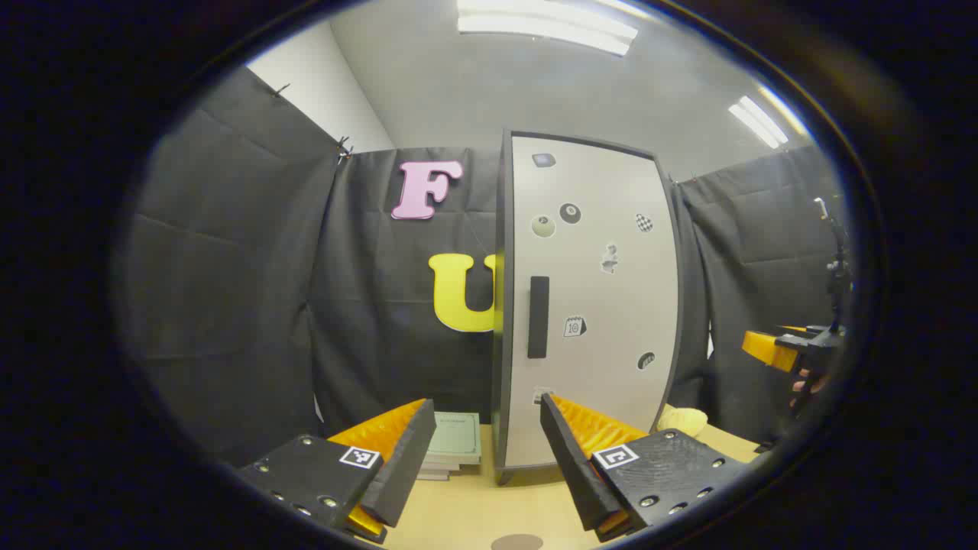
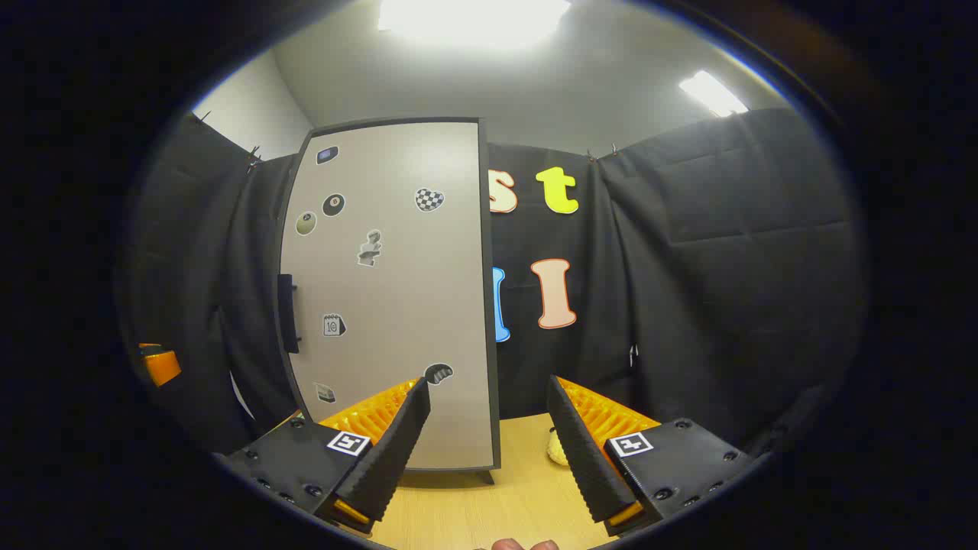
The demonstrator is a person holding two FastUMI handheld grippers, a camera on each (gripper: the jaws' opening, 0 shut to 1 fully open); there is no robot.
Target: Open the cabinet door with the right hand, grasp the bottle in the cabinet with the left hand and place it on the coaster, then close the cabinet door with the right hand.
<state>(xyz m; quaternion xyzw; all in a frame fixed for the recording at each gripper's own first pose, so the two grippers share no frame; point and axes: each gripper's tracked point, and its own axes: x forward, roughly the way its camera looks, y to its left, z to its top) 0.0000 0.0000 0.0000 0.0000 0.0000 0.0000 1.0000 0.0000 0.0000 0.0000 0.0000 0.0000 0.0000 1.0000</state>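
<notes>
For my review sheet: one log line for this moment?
cabinet door: shut | left gripper: open | right gripper: open | coaster: bare

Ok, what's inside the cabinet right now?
Cannot tell: the cabinet door is shut, hiding the interior and any bottle. Both sets of jaws stand open, empty.

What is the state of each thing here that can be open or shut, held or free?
cabinet door: shut, its black handle untouched.
left gripper: open, holding nothing, above the table.
right gripper: open, holding nothing, short of the door.
coaster: on the table, nothing on it.
books: stacked flat left of the cabinet.
</notes>
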